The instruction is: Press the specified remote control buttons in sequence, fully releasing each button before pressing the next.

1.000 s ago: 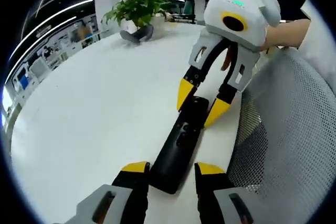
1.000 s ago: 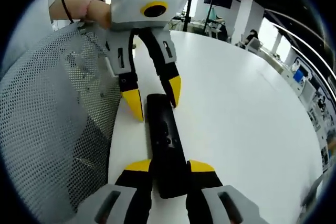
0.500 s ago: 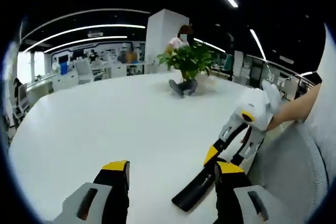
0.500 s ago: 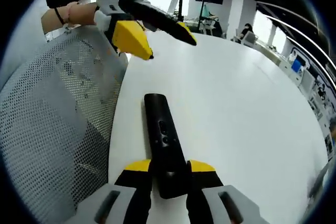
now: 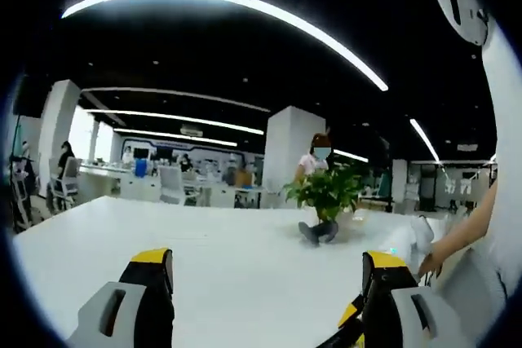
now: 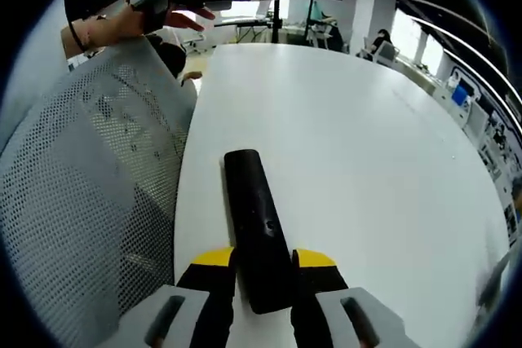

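White table (image 6: 367, 169) | my right gripper (image 6: 263, 262) is clamping remote (image 6: 254, 218), steadying it | my left gripper (image 5: 265, 270) is hovering, jaws apart, toward 12 o'clock.

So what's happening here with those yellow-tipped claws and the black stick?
A person holds a claw-like gripper in each hand. The right gripper clamps the near end of a black remote control lying on a white table, beside a mesh chair back. The left gripper is up in the air, open, facing a potted plant across the table.

White table (image 6: 367, 152), potted plant (image 5: 328, 191), grey mesh chair back (image 6: 81, 193)
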The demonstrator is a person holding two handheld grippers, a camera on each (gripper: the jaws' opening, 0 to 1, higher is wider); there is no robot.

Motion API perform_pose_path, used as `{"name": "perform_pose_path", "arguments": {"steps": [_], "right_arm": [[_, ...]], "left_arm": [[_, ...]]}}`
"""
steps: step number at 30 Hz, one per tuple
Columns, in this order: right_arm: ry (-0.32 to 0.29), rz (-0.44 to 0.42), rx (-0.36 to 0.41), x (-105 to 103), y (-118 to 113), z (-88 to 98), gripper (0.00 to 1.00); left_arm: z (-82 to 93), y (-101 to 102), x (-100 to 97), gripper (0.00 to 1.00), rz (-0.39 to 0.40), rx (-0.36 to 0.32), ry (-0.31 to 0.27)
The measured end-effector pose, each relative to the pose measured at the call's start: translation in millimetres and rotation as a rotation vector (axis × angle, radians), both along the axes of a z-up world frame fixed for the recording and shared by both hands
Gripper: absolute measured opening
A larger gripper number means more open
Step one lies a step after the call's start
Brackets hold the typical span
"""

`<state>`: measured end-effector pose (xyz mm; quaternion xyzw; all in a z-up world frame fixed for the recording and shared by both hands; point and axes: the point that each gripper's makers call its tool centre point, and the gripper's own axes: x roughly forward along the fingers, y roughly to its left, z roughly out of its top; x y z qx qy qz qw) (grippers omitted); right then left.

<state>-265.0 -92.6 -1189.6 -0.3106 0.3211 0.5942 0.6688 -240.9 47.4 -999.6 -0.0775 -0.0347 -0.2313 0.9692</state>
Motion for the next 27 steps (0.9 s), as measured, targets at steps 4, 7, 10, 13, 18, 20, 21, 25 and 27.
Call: {"name": "perform_pose_path", "arguments": {"steps": [4, 7, 10, 13, 18, 20, 21, 25, 27], "right_arm": [[0.020, -0.010, -0.021, 0, 4, -2.6, 0.27], [0.004, 0.017, -0.071, -2, 4, -7.0, 0.25], [0.007, 0.019, -0.078, -1, 6, -5.9, 0.24], [0.009, 0.033, -0.086, 0, 6, -5.8, 0.23], [-0.002, 0.056, -0.094, 6, 8, -5.7, 0.23], [0.000, 0.062, -0.097, 9, 9, -5.9, 0.23], [0.001, 0.064, -0.098, 11, 9, -5.9, 0.23], [0.001, 0.061, -0.094, 22, 11, -6.4, 0.22], [0.007, 0.060, -0.094, 27, 11, -6.7, 0.22]], "left_arm": [[-1.5, 4, -0.1, 1.00, 0.015, -0.008, -0.005], [-14.2, 6, 2.1, 1.00, 0.014, -0.001, 0.073], [-20.8, 8, 2.8, 1.00, 0.025, -0.005, 0.125], [-16.3, 10, 1.8, 1.00, 0.034, -0.002, 0.098], [-16.5, 10, 1.6, 1.00, 0.037, 0.007, 0.097], [-19.5, 10, 1.9, 1.00, 0.036, 0.014, 0.107], [-20.1, 10, 1.8, 1.00, 0.035, 0.016, 0.111], [-21.5, 10, 1.7, 1.00, 0.036, 0.023, 0.117], [-20.4, 10, 1.4, 1.00, 0.033, 0.012, 0.113]]}}
